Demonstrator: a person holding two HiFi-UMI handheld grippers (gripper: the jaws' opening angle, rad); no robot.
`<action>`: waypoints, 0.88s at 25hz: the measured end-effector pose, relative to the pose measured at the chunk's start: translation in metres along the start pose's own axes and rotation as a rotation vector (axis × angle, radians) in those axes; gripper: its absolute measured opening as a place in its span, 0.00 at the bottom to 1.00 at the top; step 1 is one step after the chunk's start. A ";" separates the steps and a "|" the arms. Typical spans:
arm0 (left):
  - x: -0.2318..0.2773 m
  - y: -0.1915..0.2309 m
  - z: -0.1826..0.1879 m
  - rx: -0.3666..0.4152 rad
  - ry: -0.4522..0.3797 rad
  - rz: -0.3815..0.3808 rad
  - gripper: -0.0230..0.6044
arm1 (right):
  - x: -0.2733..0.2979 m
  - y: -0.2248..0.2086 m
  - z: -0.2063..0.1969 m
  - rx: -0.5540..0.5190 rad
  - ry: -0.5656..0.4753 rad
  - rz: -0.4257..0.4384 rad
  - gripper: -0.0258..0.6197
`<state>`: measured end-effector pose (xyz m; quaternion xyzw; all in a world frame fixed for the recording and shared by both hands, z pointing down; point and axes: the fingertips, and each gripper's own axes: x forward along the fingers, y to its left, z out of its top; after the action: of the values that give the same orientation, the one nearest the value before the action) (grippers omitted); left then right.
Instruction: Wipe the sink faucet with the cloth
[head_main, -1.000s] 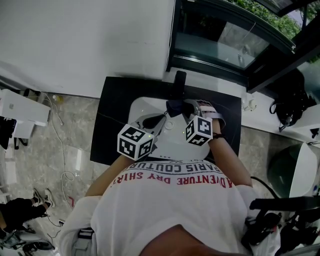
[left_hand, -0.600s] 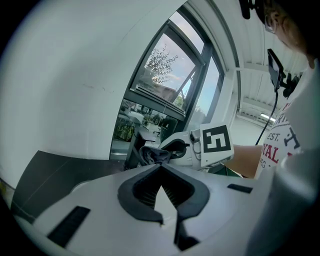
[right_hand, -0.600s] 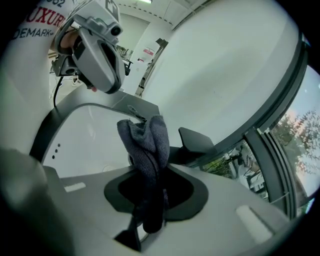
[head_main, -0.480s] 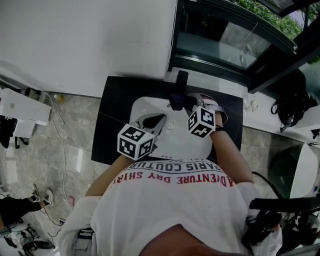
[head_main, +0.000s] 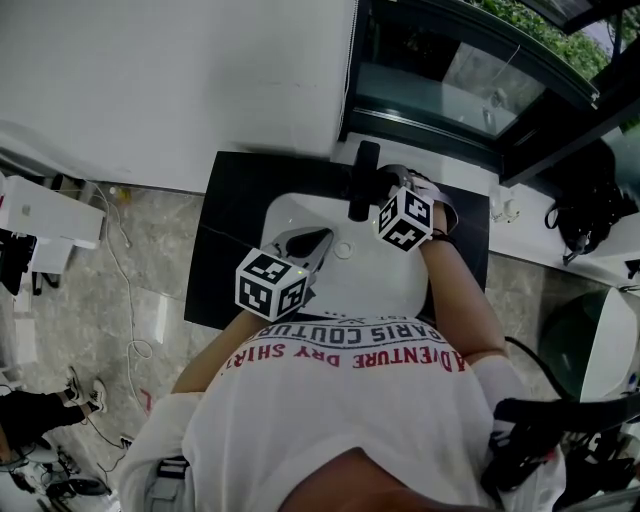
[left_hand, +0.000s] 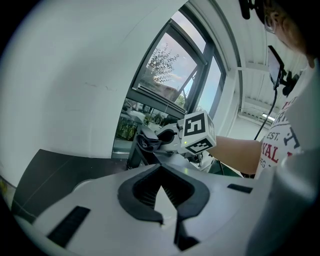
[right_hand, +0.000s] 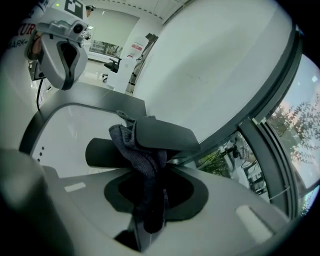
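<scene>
The black faucet (head_main: 362, 180) stands at the back of the white sink (head_main: 380, 290). My right gripper (head_main: 380, 198) is pressed against the faucet's right side, shut on a dark grey cloth (right_hand: 142, 155). In the right gripper view the cloth drapes over the spout (right_hand: 102, 152), just under the flat handle (right_hand: 165, 134). My left gripper (head_main: 320, 240) hovers over the sink's left part, shut with nothing in it, apart from the faucet. In the left gripper view the faucet (left_hand: 136, 152) and the right gripper's marker cube (left_hand: 196, 132) lie ahead. The head view hides the cloth.
The sink sits in a black counter (head_main: 225, 250) against a white wall (head_main: 170, 80). A dark-framed window (head_main: 450, 80) runs behind the faucet. The drain (head_main: 345, 250) is in the basin's middle. Grey tiled floor with cables (head_main: 120, 290) lies to the left.
My right gripper has slid the cloth back along the faucet, from near the spout end toward the handle. The left gripper has stayed still.
</scene>
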<state>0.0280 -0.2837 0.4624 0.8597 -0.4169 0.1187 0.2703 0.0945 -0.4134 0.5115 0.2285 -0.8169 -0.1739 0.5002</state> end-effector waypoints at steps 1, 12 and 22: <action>0.000 0.001 0.000 0.000 0.000 0.000 0.04 | -0.001 -0.001 0.001 0.009 -0.007 -0.003 0.16; 0.006 -0.004 0.001 0.007 0.009 -0.013 0.04 | -0.017 -0.011 0.006 0.006 -0.052 -0.093 0.16; 0.008 -0.010 -0.003 0.011 0.021 -0.023 0.04 | -0.039 0.019 0.005 0.026 -0.089 -0.092 0.16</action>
<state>0.0409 -0.2817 0.4648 0.8645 -0.4035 0.1271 0.2714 0.1015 -0.3760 0.4896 0.2644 -0.8291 -0.1962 0.4519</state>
